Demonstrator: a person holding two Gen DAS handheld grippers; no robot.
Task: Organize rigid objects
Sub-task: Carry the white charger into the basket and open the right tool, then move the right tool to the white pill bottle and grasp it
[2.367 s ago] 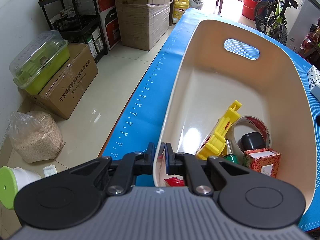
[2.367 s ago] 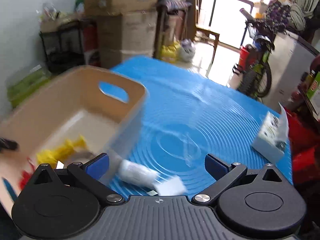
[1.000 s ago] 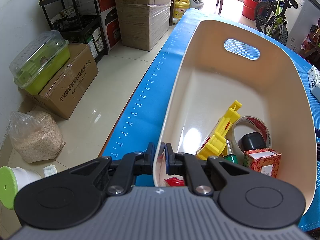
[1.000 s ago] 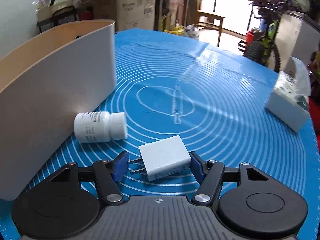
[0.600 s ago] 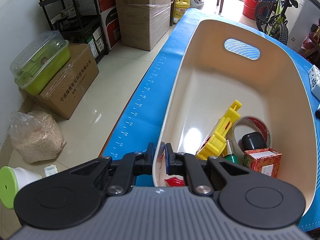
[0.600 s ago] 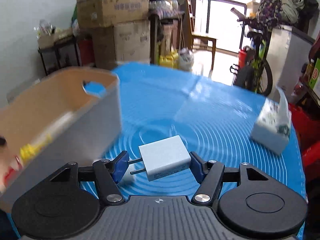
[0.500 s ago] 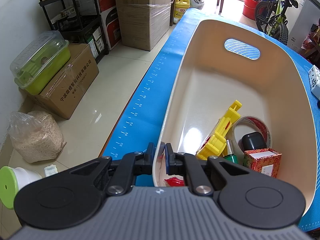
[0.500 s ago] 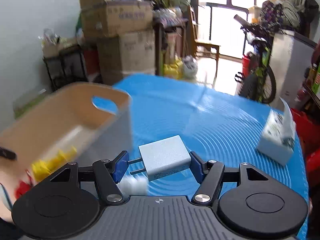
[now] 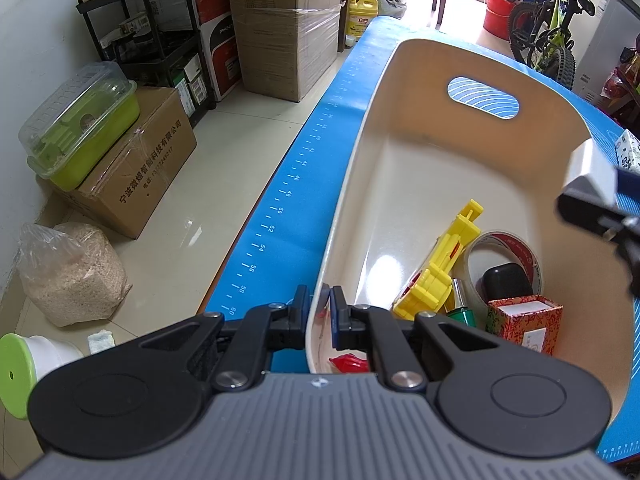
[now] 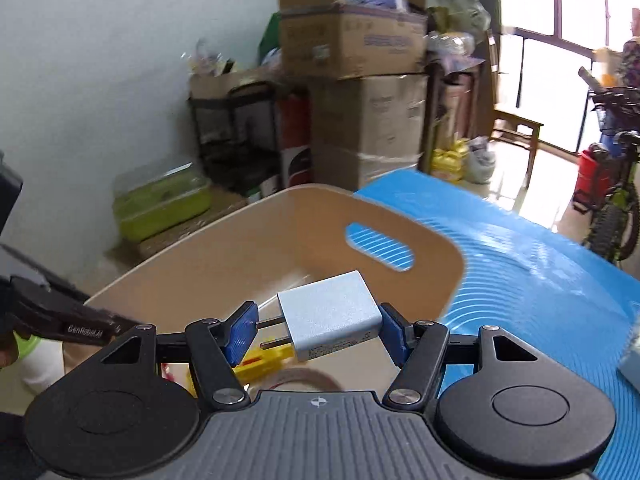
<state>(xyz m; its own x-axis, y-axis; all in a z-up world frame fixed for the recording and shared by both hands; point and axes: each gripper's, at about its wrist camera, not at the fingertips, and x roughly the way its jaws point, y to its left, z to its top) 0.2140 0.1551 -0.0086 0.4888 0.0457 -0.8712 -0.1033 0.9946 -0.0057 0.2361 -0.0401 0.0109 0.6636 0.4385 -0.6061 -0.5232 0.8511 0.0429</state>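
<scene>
My left gripper (image 9: 320, 316) is shut on the near rim of the cream bin (image 9: 400, 152), which stands on the blue mat (image 9: 288, 200). In the bin lie a yellow tool (image 9: 444, 264), a tape roll (image 9: 504, 256), a black case (image 9: 506, 282), a red patterned box (image 9: 524, 322), a green item (image 9: 462, 312) and a red item (image 9: 348, 364). My right gripper (image 10: 318, 330) is shut on a white plug adapter (image 10: 330, 314) and holds it above the bin (image 10: 256, 248). It enters the left wrist view at the right edge with the adapter (image 9: 590, 170).
Cardboard boxes (image 9: 284, 24), a black shelf (image 9: 160, 52), a green lidded container (image 9: 80, 120) and a bag of grain (image 9: 68, 272) stand on the floor left of the table. A bicycle (image 9: 552, 32) is at the back. A tissue box (image 9: 628, 154) lies on the mat.
My right gripper closed on the white adapter on the mat, lifted it and carried it left over the bin. A white bottle stayed on the mat. The left gripper has not moved.
</scene>
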